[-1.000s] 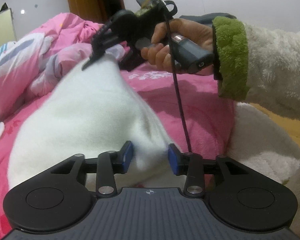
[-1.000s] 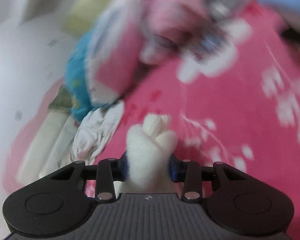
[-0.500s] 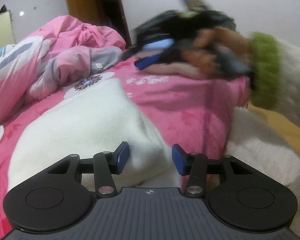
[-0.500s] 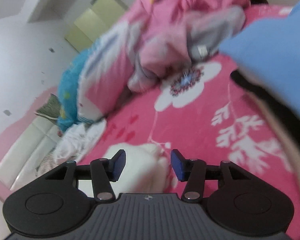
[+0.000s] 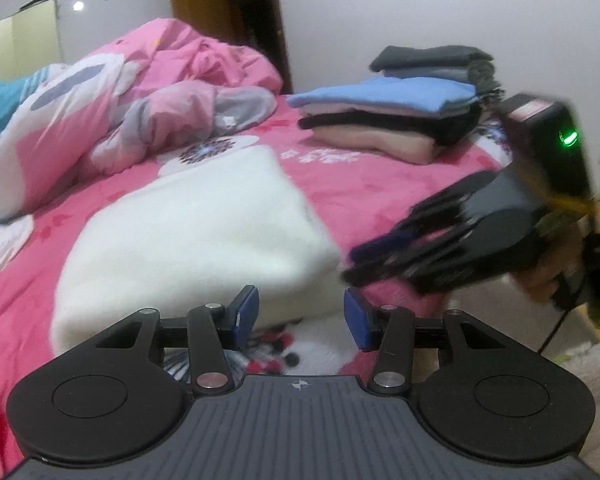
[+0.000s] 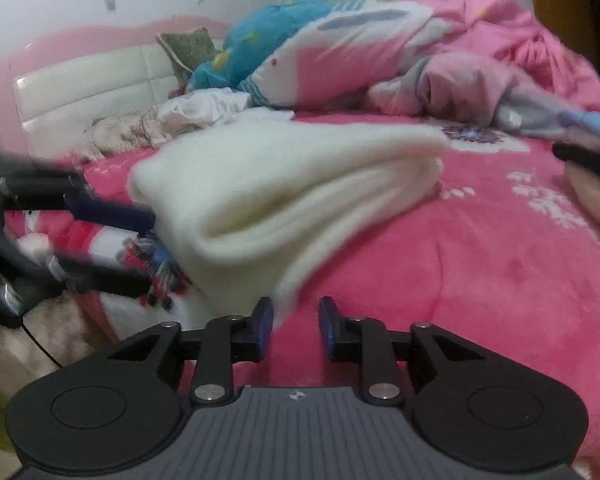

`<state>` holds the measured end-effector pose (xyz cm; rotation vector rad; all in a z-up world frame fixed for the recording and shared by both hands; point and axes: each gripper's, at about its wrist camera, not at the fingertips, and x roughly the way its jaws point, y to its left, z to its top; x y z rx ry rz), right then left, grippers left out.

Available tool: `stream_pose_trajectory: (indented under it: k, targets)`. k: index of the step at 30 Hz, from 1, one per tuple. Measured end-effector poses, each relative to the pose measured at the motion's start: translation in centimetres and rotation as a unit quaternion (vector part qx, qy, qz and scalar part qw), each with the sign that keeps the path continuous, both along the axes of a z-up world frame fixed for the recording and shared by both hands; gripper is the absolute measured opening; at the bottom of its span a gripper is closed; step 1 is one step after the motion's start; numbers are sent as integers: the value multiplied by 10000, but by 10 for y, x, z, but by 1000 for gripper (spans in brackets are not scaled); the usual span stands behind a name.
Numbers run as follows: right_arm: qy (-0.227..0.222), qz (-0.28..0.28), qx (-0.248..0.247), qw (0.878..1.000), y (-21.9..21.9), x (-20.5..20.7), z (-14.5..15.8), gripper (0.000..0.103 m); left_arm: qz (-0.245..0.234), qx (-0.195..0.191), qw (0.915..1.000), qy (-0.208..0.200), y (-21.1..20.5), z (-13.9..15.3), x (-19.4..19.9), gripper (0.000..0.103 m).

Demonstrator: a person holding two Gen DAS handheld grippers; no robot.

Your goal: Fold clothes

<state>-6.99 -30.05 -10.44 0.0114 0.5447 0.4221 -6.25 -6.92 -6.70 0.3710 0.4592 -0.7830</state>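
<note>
The white fleece garment (image 5: 188,228) lies doubled over on the pink bed (image 6: 480,248), its layered edge facing me at 12 o'clock, so the fold looks laid flat to settle. My left fingers (image 5: 300,316) and right fingers (image 6: 296,326) both stand apart and empty at its near edge. Bare bedspread opens toward 2 o'clock, short of the folded stack (image 5: 400,120).

A folded white fleece garment (image 5: 192,220) is lying on the pink flowered bedspread (image 5: 364,172), just ahead of the left gripper (image 5: 300,316). Behind it to the right, a stack of folded clothes (image 5: 412,108) is sitting on the same bedspread, while a rumpled pink quilt (image 5: 140,104) is lying behind it to the left. The right gripper (image 6: 296,328) is hovering at the garment's near edge.
</note>
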Motion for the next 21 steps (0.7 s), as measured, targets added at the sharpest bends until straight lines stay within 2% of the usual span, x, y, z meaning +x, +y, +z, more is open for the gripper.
stream_pose_trajectory:
  k: [2, 6, 8, 11, 14, 16, 18, 20, 21]
  targets:
    - [-230, -88, -24, 9997, -5, -7, 20, 25, 143, -120, 9998, -56, 9, 5, 1, 47]
    - [-746, -232, 32, 9969, -12, -17, 65, 26, 607, -612, 9963, 48, 25, 15, 16, 47]
    - [-1066, -179, 157, 9940, -6, -13, 86, 26, 941, -883, 9915, 156, 31, 19, 32, 47]
    - [-1254, 23, 333, 9915, 14, 0, 96, 26, 1434, -1273, 9810, 308, 40, 23, 55, 48]
    - [-1103, 360, 216, 9930, 37, 14, 85, 26, 1825, -1439, 9720, 340, 50, 19, 73, 48]
    - [-782, 612, -28, 9951, 48, 24, 63, 25, 1947, -1384, 9704, 363, 53, 10, 82, 48]
    - [-333, 552, -497, 9967, 53, 37, 27, 23, 2026, -1345, 9693, 367, 55, 0, 88, 48]
    - [-421, 552, -272, 9972, 44, 33, 16, 23, 2001, -1325, 9703, 308, 55, -9, 84, 49]
    - [-319, 515, -247, 9979, 44, 35, 21, 23, 1978, -1295, 9713, 253, 54, -10, 80, 50]
